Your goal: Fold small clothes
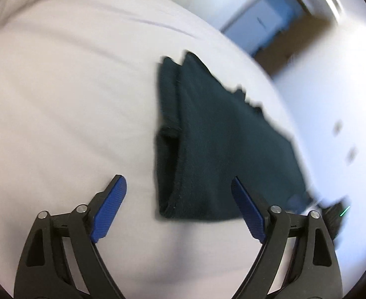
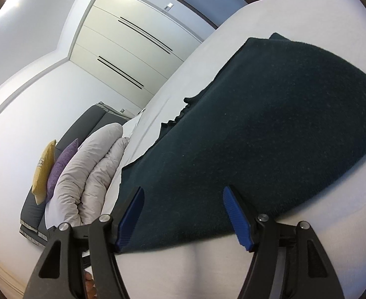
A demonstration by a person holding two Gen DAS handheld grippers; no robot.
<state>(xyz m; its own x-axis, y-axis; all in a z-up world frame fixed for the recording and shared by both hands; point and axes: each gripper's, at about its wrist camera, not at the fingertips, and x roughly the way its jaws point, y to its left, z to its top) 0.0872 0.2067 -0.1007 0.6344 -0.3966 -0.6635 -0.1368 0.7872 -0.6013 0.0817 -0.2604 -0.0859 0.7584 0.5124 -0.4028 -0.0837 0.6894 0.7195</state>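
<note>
A dark green garment (image 1: 222, 144) lies folded on the white bed sheet (image 1: 58, 104), with a doubled hem along its left side. My left gripper (image 1: 177, 180) hovers over the garment's near left corner. It is open, with the blue pads (image 1: 108, 209) wide apart and not touching the cloth. In the right wrist view the same garment (image 2: 257, 129) fills the middle. My right gripper (image 2: 183, 189) is open and straddles the near edge of the garment. Its pads (image 2: 237, 219) stand clear of the fabric on both sides.
A rolled pale duvet (image 2: 93, 169) lies at the head of the bed, beside a purple cushion (image 2: 60, 167) and a yellow cushion (image 2: 43, 172). Behind them is a white wardrobe (image 2: 123, 49) with dark handles. The bed's edge (image 1: 277, 79) runs just past the garment.
</note>
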